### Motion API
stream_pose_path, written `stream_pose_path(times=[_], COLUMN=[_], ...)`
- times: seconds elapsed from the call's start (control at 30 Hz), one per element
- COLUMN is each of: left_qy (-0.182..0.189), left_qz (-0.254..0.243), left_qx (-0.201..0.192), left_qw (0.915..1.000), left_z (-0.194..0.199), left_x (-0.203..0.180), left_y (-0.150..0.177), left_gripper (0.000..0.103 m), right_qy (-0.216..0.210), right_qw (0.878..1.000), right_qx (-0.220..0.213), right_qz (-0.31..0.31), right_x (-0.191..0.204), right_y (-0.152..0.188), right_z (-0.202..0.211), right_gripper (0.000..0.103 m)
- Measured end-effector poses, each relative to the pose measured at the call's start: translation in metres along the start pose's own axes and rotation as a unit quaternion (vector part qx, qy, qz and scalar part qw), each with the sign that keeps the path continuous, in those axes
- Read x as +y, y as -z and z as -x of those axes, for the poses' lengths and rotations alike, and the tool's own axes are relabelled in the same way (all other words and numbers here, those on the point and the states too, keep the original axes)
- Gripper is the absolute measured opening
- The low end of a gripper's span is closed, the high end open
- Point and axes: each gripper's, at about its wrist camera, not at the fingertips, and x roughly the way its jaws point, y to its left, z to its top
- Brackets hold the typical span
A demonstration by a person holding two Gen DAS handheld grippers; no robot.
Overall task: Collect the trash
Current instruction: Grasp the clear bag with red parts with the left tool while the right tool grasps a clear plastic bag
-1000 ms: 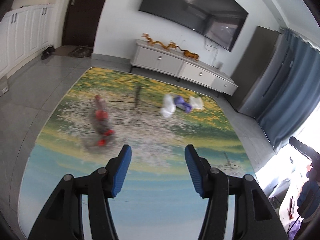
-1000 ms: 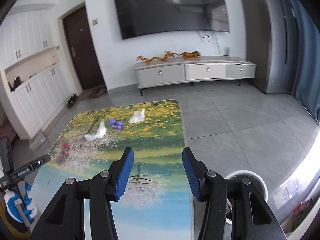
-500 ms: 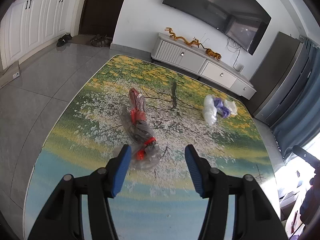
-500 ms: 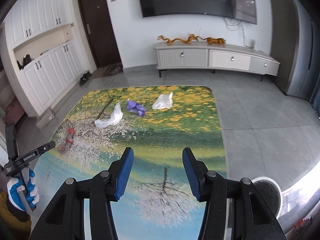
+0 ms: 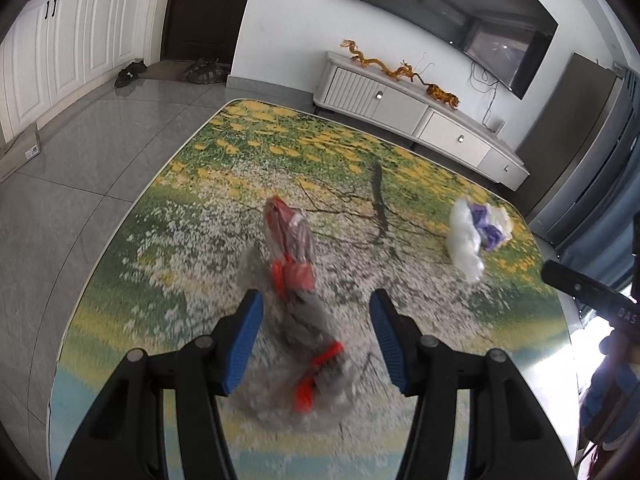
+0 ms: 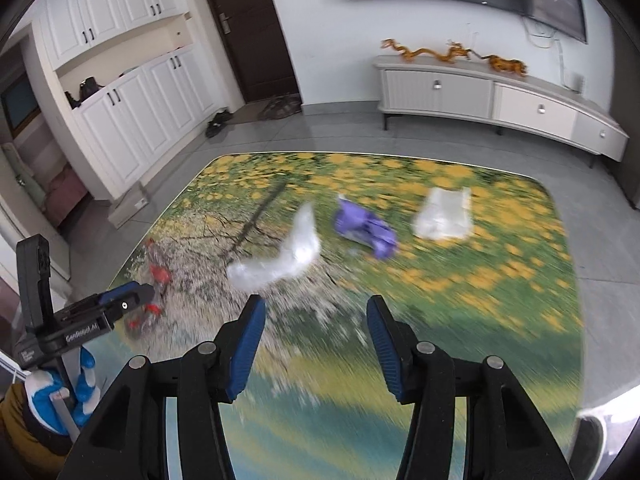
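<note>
My left gripper (image 5: pixel 316 340) hangs over the table with the printed scene of yellow flowers and a bare tree (image 5: pixel 132 276), its blue-padded jaws spread wide and holding nothing. Between the pads, lying flat on the table, is the crumpled clear plastic wrapper with red and orange patches (image 5: pixel 298 280); its near end sits in the gap, touching neither pad as far as I can tell (that part is blurred). My right gripper (image 6: pixel 316 338) is also wide open and empty, above the near half of the same table. Just beyond its left pad lies a crumpled white translucent plastic bag (image 6: pixel 286 258), and next to that, toward the table's middle, a small purple crumpled wrapper (image 6: pixel 366 230). Farther right, apart from the purple one, a flat clear plastic bag (image 6: pixel 444 216) rests among the printed yellow flowers. All three lie on the table's far half. From the right wrist, the red-patched wrapper shows at the table's left edge, beside my left gripper's blue tip.
</note>
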Motion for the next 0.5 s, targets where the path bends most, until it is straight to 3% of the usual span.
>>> stream_pose_path(times=[0.23, 0.5], left_qy=[-0.003, 0.009], left_qz=[-0.010, -0.019], left_qx=[0.005, -0.002], left_qw=[0.9999, 0.9998], left_z=[-0.016, -0.018], left_x=[0.001, -0.003], left_y=[-0.004, -0.004], left_gripper=[0.054, 0.053], right_qy=[-0.034, -0.040], right_qw=[0.999, 0.999], right_qx=[0.008, 0.009], right_qz=[-0.008, -0.015], right_x=[0.003, 0.000], right_y=[-0.015, -0.021], right_z=[-0.051, -0.080], right_gripper=[0.052, 0.052])
